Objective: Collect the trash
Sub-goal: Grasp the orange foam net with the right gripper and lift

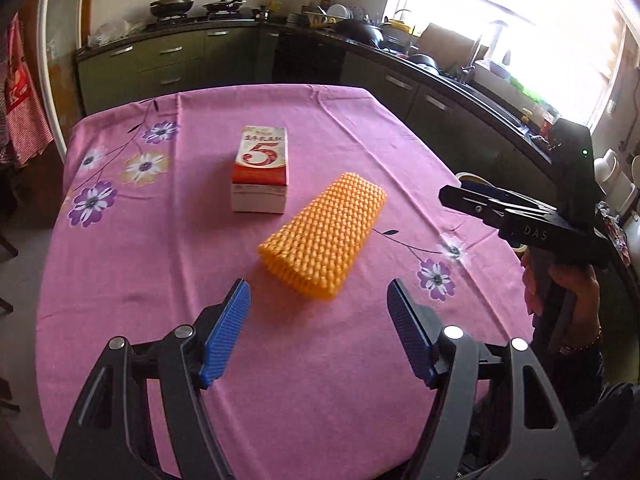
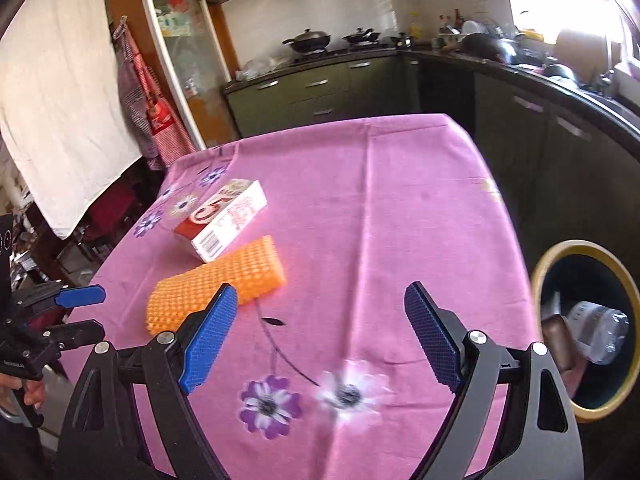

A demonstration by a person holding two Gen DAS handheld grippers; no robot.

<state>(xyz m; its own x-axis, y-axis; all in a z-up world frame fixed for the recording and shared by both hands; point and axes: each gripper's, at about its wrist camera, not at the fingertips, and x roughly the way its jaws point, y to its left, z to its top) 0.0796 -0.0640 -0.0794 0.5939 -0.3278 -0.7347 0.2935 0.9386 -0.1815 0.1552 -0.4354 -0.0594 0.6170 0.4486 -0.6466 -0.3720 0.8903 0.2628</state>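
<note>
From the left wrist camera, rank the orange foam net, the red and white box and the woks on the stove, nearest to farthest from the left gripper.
1. Orange foam net, just ahead of the left gripper.
2. Red and white box, behind it, slightly left.
3. Woks, on the far counter.

The left wrist view looks forward and down between its own jaws across the bench (image 1: 120,280), from near its front edge, facing the kitchen counter (image 1: 180,52) and window. The right wrist view looks from further right, angled leftward over the same bench, with a yellow-rimmed bin (image 2: 548,264) close at its right edge. Both views share the pink cloth, the red-and-white carton (image 1: 260,172), the orange foam net (image 1: 324,236) and the stove. Each view shows the other gripper at its margin.
</note>
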